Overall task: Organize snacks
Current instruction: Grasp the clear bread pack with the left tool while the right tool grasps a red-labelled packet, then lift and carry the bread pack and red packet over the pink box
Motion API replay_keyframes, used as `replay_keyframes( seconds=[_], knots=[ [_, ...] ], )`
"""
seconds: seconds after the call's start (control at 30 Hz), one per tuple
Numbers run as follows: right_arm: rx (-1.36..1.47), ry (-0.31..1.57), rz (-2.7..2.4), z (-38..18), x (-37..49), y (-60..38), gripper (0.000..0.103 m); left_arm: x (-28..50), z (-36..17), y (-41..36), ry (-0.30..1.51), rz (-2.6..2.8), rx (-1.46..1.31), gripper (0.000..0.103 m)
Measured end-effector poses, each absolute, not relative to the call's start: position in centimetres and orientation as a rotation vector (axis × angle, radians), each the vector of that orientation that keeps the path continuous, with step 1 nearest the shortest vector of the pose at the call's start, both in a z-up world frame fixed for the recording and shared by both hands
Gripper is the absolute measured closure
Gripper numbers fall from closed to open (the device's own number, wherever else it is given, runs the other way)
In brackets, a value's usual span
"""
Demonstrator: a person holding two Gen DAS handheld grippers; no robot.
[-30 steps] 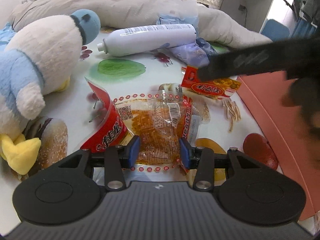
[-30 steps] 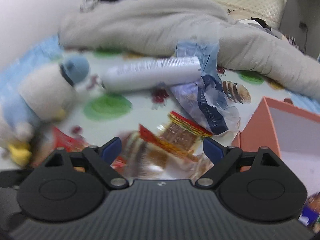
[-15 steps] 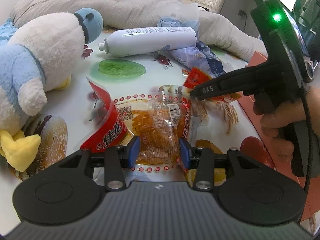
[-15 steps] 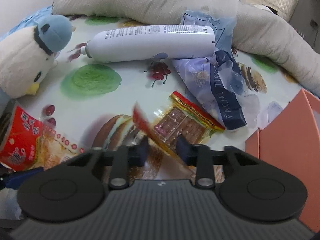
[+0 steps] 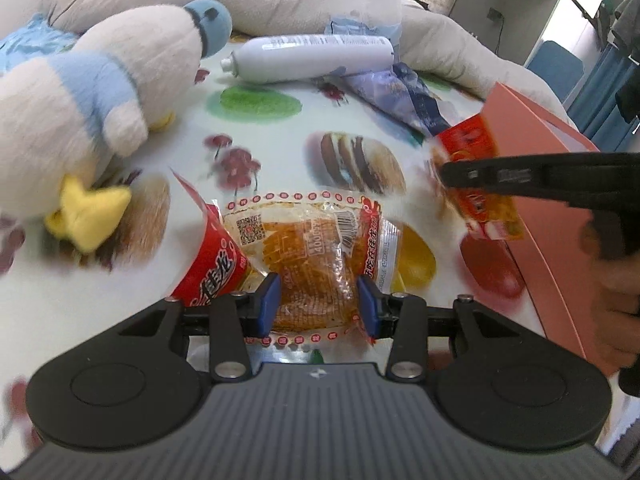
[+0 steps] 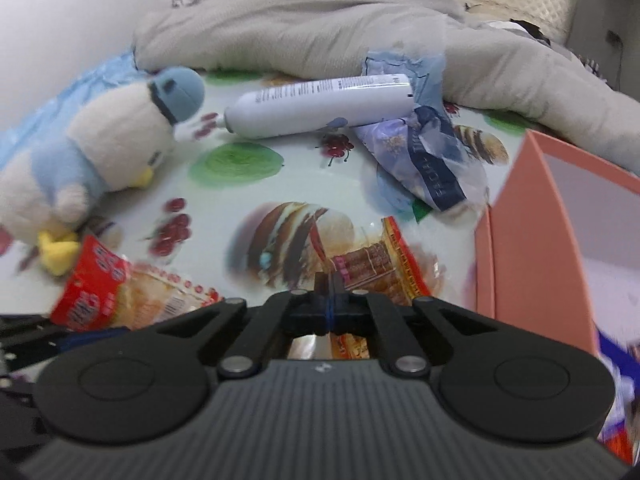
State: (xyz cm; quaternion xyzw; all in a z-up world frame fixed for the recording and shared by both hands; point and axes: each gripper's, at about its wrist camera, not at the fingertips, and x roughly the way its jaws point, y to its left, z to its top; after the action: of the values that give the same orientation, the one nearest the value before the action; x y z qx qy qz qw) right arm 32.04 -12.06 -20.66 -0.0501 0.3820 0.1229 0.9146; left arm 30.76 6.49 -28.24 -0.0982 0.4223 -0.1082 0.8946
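Snack packet (image 5: 316, 264) of orange strips lies flat on the printed surface (image 5: 280, 152), its near end between the left gripper's (image 5: 318, 300) blue fingers (image 5: 270, 298), which stand apart on either side. Farther right, the right gripper (image 6: 330, 286) is clamped on a small red packet (image 5: 476, 176), lifted beside the pink box (image 5: 560, 216).

left gripper (image 5: 319, 300) showing a black ribbed body, blue pads (image 5: 269, 300), silver screws, two round discs, right gripper (image 6: 329, 286) looking matte black, bare-skinned hand (image 5: 618, 300) appearing behind
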Motion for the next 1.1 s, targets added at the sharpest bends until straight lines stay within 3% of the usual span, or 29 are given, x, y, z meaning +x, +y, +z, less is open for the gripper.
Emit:
replay_keyframes(
  seconds=[0.27,0.37,0.63,1.1],
  knots=[
    [0.025,0.790,0.283,-19.6,23.7,-13.6,0.100,25.2,-27.0,6.2,0.896,-0.199,-0.210,0.062],
    [0.054,0.803,0.298,-19.8,21.2,-13.8,0.100,24.1,-26.7,6.0,0.906,-0.194,-0.205,0.076],
    [0.162,0.819,0.298,-20.0,16.9,-15.4,0.100,22.3,-26.9,5.3,0.940,-0.204,-0.180,0.089],
    [0.199,0.792,0.310,-18.0,14.3,-17.2,0.100,20.5,-24.3,4.2,0.937,-0.219,-0.228,0.096]
  ],
)
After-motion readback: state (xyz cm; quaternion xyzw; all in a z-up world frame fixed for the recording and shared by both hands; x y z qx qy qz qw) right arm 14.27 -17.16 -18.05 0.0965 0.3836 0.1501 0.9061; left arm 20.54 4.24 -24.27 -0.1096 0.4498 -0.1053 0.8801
